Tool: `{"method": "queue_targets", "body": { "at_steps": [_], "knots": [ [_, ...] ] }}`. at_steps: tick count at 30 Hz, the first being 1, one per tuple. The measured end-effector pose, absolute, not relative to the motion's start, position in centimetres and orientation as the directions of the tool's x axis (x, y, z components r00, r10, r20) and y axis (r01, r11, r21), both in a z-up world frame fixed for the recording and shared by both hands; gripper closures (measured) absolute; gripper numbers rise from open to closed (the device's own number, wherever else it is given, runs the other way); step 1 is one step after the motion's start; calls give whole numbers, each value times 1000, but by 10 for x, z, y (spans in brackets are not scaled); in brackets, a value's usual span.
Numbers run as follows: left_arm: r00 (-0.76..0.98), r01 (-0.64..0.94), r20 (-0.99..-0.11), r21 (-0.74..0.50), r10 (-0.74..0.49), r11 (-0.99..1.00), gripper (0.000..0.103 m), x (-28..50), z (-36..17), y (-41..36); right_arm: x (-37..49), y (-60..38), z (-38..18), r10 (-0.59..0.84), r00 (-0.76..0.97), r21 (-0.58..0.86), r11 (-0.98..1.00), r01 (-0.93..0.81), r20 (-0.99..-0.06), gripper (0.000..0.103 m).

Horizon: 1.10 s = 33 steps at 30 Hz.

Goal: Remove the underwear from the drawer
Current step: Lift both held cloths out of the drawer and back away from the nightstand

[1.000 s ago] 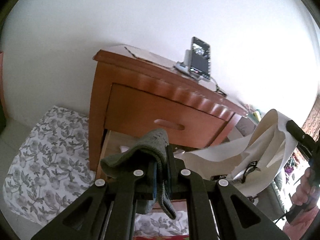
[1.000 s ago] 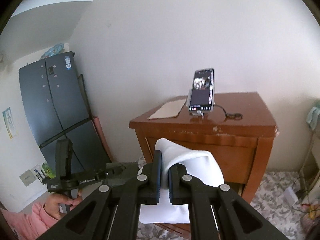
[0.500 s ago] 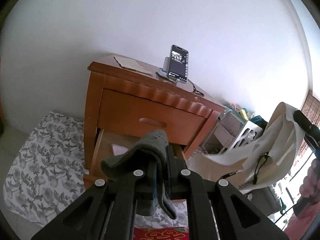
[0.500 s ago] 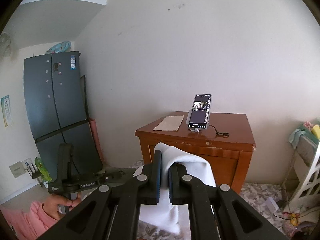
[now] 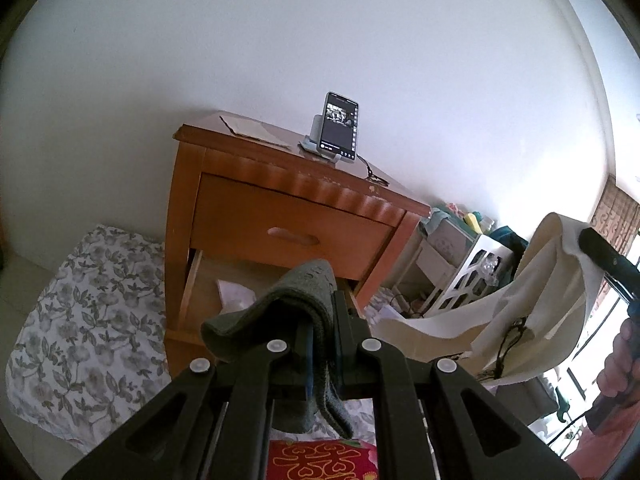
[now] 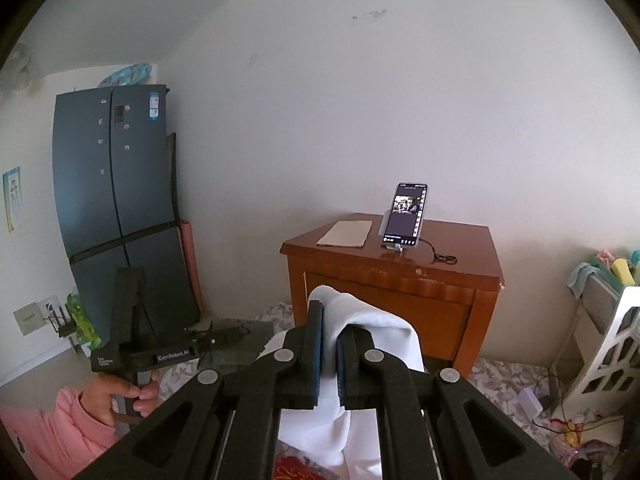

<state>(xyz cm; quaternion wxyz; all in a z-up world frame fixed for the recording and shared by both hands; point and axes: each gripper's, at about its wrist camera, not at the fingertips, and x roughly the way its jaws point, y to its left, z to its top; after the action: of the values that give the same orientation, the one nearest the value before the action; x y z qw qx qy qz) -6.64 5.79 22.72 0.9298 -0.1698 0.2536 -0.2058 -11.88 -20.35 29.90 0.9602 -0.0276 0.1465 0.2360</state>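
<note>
The left gripper point(image 5: 320, 344) is pinched nearly closed on a dark grey knitted garment point(image 5: 288, 304), which droops over both sides of its black fingers. The right gripper point(image 6: 329, 350) is likewise squeezed onto a white cloth undergarment point(image 6: 372, 328) hanging below. Both are held up clear of the open bottom drawer point(image 5: 208, 284) of the brown wooden nightstand point(image 6: 400, 280); something pale, perhaps paper, lies inside.

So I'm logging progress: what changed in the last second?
Both tongs pulled back from the nightstand, which looks smaller. The left tongs still clamp the grey garment, the right tongs the white garment. The lower drawer stays open.
</note>
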Motion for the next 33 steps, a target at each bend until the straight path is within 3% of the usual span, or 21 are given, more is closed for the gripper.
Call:
{"method": "queue_targets", "body": {
  "at_steps": [15, 33],
  "knots": [
    [728, 287, -482, -433, -489, 854, 95, -57, 187, 43, -76, -187, 216, 391, 748, 29, 894, -447, -537, 97],
    [549, 210, -680, -450, -486, 868, 95, -13, 78, 16, -13, -170, 99, 374, 572, 121, 894, -431, -730, 96]
  ]
}}
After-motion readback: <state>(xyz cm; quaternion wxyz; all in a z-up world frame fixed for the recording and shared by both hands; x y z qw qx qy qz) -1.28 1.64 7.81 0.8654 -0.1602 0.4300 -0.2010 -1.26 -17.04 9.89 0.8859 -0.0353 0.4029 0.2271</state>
